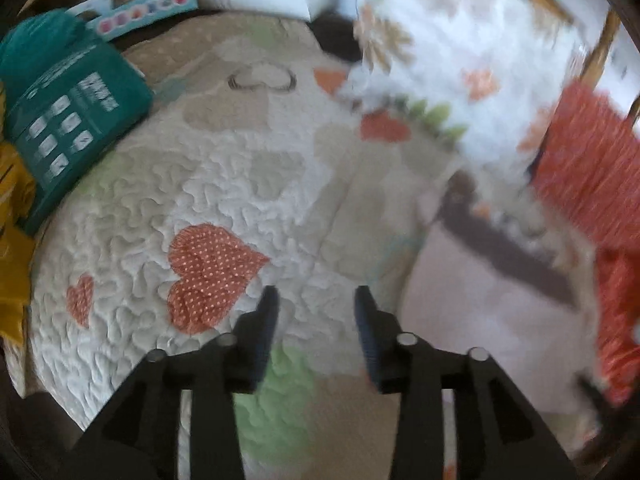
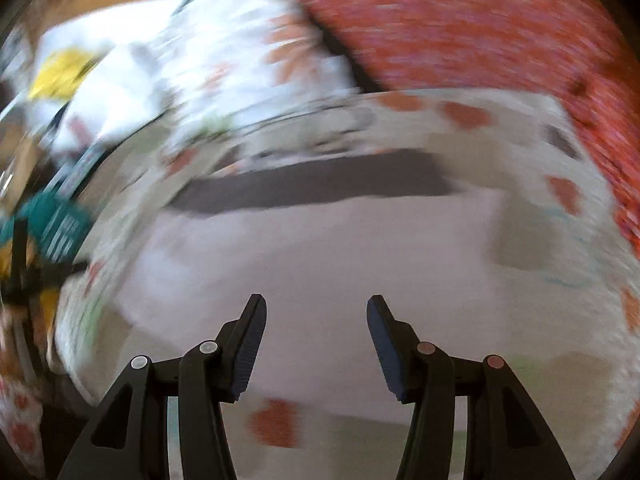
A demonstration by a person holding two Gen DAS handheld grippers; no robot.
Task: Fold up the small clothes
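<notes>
the left hand-held gripper [image 1: 316,300] hangs released, holding nothing, over a quilted heart-patterned blanket [image 1: 224,184], and the pale pink garment [image 1: 480,308] with its dark band [image 1: 516,252] lies flat just to its right. the right hand-held gripper [image 2: 316,308] is likewise spread wide and empty, right above the same pale pink garment [image 2: 312,256], whose dark band [image 2: 316,184] runs across the far side. both views are smeared, so the cloth's edges are hard to read; judging from that, a pinch made now could miss the hem, catch the blanket underneath along with the garment, or drag it out of its flat lie and spoil the fold. on the far left sit a teal package [image 1: 68,120] and yellow fabric [image 1: 16,208], well apart from the garment. a white floral cloth [image 2: 240,60] and an orange-red knit [image 2: 500,36] crowd the far and right sides, close enough to the garment's edge to get swept in
</notes>
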